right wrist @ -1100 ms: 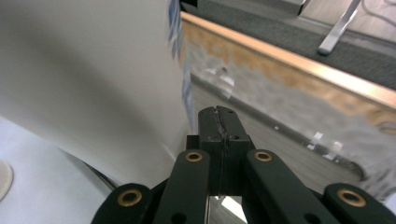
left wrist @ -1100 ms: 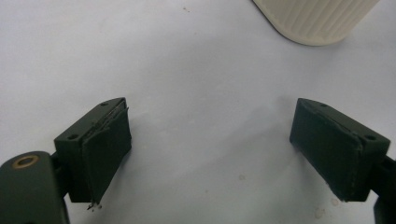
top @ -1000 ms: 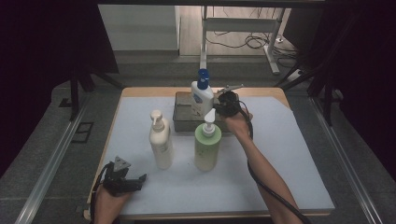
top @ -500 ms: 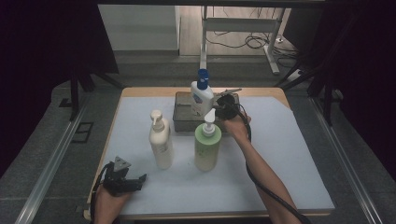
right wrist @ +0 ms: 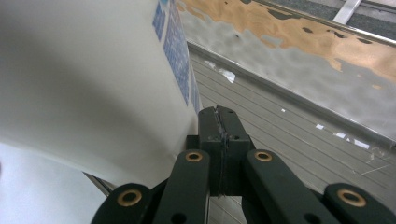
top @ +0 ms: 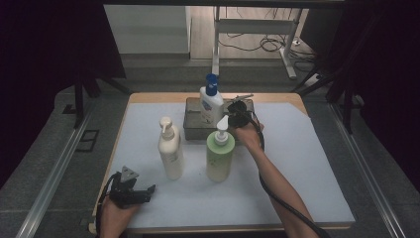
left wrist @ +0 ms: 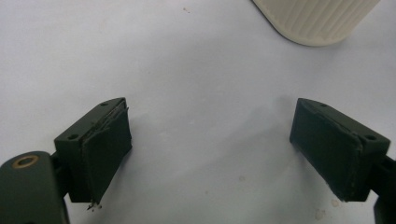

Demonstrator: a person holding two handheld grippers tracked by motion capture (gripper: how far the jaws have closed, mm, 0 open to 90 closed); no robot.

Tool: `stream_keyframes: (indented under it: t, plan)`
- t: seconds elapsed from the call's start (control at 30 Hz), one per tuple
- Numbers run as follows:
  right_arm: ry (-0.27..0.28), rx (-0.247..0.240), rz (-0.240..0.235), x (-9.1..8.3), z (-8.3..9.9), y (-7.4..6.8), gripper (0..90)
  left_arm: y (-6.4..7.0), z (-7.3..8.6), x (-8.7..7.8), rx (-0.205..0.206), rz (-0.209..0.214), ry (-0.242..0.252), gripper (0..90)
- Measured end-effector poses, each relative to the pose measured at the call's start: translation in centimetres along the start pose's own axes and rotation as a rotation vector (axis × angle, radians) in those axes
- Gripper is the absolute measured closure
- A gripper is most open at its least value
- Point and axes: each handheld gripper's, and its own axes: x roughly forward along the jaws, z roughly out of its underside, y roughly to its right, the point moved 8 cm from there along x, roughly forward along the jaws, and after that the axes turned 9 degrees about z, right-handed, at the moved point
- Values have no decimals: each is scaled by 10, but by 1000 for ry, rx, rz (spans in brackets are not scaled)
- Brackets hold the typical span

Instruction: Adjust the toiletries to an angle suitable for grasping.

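A white bottle with a blue pump stands in a shallow metal tray at the back of the table. My right gripper is in the tray just right of that bottle, jaws shut on nothing. In the right gripper view the shut gripper rests beside the white bottle over the tray's ribbed floor. My left gripper lies open at the front left on the white mat. Its own view shows the open left gripper with bare mat between the jaws.
A cream pump bottle and a green pump bottle stand mid-table in front of the tray. The cream bottle's base lies ahead of the left jaws. A white mat covers the wooden table.
My right gripper has shifted slightly lower beside the blue-pump bottle. The left gripper has not moved.
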Motion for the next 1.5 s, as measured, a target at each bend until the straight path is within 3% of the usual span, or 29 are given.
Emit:
stream_keyframes:
  t: [0.5,1.5]
  plan:
    - [-10,-23,19,1,0,-5,874,0,0,0,0,0,0,121]
    - [-31,-75,-16,10,-6,-23,854,0,0,0,1,0,0,121]
